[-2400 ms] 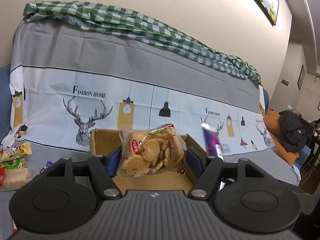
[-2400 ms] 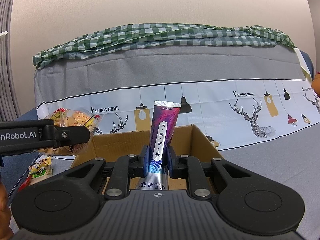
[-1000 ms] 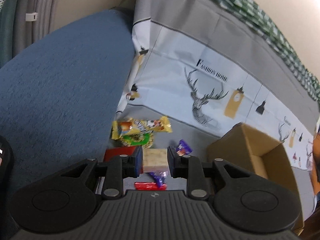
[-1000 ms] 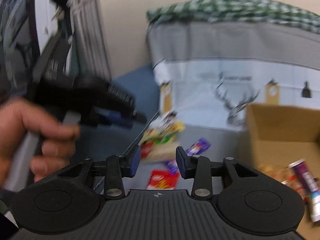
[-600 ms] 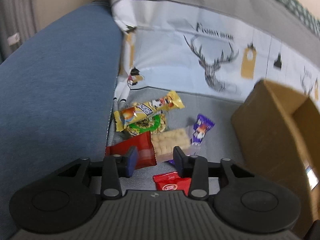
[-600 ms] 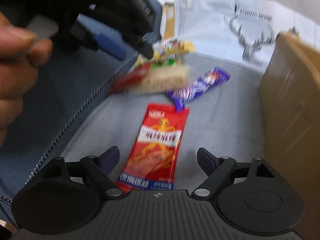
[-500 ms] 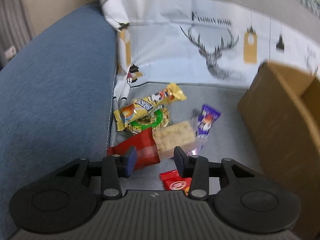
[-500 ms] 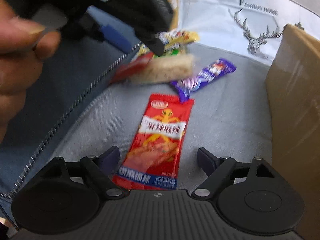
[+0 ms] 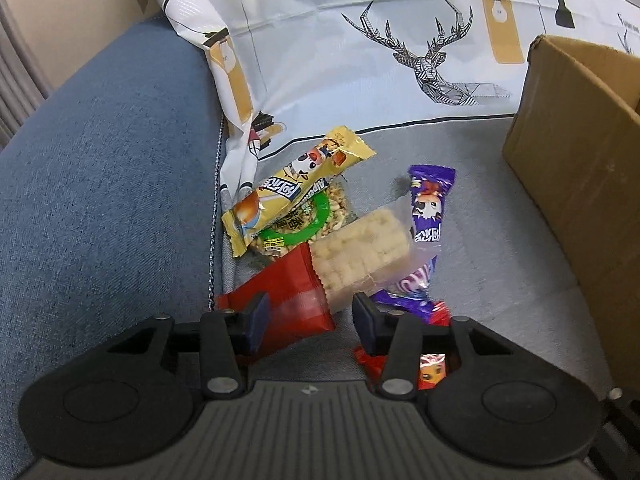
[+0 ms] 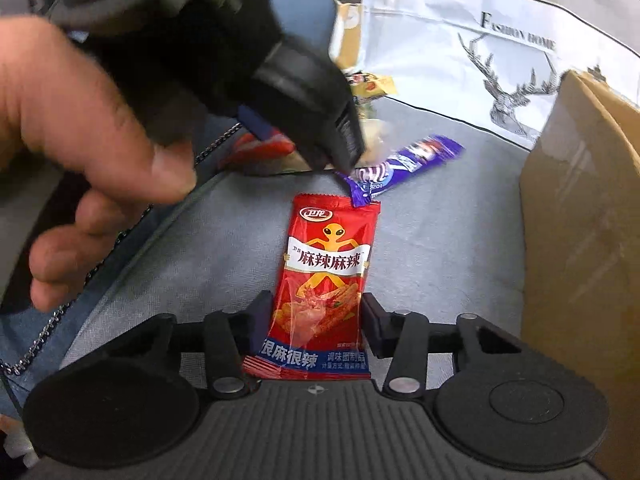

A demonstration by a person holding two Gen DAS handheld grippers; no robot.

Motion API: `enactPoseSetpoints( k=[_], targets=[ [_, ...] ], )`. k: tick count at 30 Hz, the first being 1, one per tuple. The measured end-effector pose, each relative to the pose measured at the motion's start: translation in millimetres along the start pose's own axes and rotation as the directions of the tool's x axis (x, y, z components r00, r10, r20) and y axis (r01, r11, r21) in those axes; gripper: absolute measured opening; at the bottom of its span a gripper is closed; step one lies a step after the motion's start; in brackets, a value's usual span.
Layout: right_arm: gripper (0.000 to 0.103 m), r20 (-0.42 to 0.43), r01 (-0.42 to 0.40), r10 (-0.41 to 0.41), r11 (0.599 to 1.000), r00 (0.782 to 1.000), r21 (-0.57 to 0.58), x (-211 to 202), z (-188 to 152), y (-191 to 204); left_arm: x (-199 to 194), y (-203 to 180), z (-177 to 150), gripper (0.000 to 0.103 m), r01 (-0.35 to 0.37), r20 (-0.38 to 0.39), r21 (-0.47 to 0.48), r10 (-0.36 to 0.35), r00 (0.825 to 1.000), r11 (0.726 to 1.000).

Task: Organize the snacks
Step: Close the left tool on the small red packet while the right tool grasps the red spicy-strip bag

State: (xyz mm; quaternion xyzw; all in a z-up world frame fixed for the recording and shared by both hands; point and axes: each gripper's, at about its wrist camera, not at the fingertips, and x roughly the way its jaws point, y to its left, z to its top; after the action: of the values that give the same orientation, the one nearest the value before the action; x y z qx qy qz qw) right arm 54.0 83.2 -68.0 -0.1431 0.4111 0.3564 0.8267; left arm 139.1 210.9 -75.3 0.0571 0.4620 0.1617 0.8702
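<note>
Fingers spread on left gripper (image 9: 306, 318) over red-ended cracker pack (image 9: 360, 258), spread on right gripper (image 10: 316, 322) either side of red spicy packet (image 10: 324, 276), beside box (image 10: 580, 240).

Left gripper (image 9: 306, 318): jaws parted, moderate gap, fingers level and pointing forward and down; nothing pinched between the pads. Blue pad on the left finger (image 9: 256, 318) faces inward.

Right gripper (image 10: 318, 322): jaws parted to a similar width, fingers angled down; pads not pressing on anything.

Left hand (image 10: 86, 148), seen from the right wrist view: bare, wrapped around the left gripper's black handle, thumb on the near side, fingers curled beneath. The left gripper body sits ahead and to the left of the right one, blurred.
</note>
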Motion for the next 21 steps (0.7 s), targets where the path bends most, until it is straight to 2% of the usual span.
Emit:
enactPoseSetpoints(
  k=[3, 9, 12, 14, 16, 19, 21],
  targets=[
    [0.049, -0.007, 0.002, -0.001, 1.000, 1.000, 0.021, -2, 2, -2, 1, 2, 0, 0.031, -0.023, 0.000, -0.007, 0.023, 1.000, 1.000],
    [0.048, 0.001, 0.009, -0.009, 1.000, 1.000, 0.018, -6, 3, -4, -17, 14, 4, 0.010, -0.035, 0.043, -0.081, 0.038, 0.998, 0.996],
    [0.048, 0.004, 0.018, -0.018, 1.000, 1.000, 0.013, -8, 0, -3, -35, 22, 6, 0.006, -0.017, 0.080, -0.126, 0.027, 0.996, 0.992],
    [0.048, 0.000, 0.023, -0.023, 1.000, 1.000, 0.015, -7, -1, -6, -48, 31, 7, 0.005, 0.043, 0.108, -0.184, -0.023, 0.994, 0.982],
    [0.048, -0.001, 0.024, -0.024, 1.000, 1.000, 0.018, -8, -1, -7, -58, 40, 5, 0.005, 0.119, 0.119, -0.259, -0.091, 0.989, 0.958],
    [0.048, -0.002, 0.028, -0.028, 0.999, 1.000, 0.018, -10, -1, -9, -68, 51, -1, 0.005, 0.277, 0.136, -0.377, -0.243, 0.960, 0.884],
    [0.048, -0.005, 0.026, -0.026, 0.999, 1.000, 0.024, -11, -2, -11, -67, 54, -6, 0.005, 0.334, 0.128, -0.427, -0.310, 0.942, 0.840]
  ],
)
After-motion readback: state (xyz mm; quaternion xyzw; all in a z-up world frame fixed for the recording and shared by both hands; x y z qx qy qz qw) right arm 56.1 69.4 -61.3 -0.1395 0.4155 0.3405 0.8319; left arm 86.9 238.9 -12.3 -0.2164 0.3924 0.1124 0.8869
